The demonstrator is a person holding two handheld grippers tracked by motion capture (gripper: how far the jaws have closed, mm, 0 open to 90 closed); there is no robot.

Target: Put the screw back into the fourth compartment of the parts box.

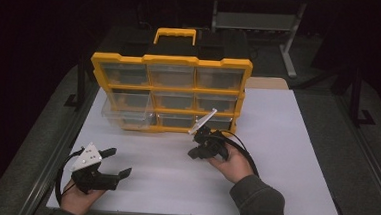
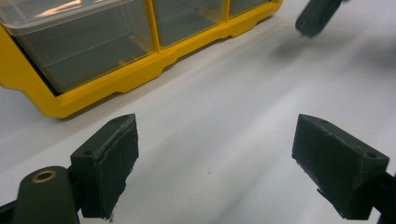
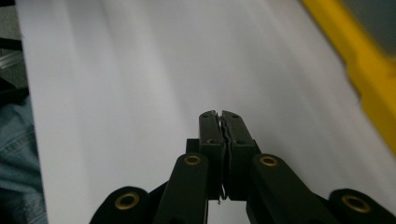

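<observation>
A yellow organizer (image 1: 169, 93) with clear drawers stands upright at the back of the white table (image 1: 285, 158). Its bottom-left drawer (image 1: 128, 114) is pulled partly out. My left gripper (image 1: 120, 162) rests near the table's front left corner, open, with nothing between its fingers. In the left gripper view the pads (image 2: 109, 163) stand wide apart over bare table, facing the organizer (image 2: 116, 79) and the pulled-out drawer (image 2: 79, 42). My right gripper (image 1: 194, 153) hovers just in front of the organizer's bottom row, tilted, shut and holding nothing. In the right gripper view its jaws (image 3: 220, 116) meet, with the organizer's yellow edge (image 3: 369, 70) to the right.
The white table (image 3: 116, 93) has bare surface between the two grippers and to the right of the organizer. Metal rails run along both sides of the table, and a desk frame (image 1: 288, 38) stands behind it. The other gripper's tip (image 2: 315, 16) is at the upper right of the left gripper view.
</observation>
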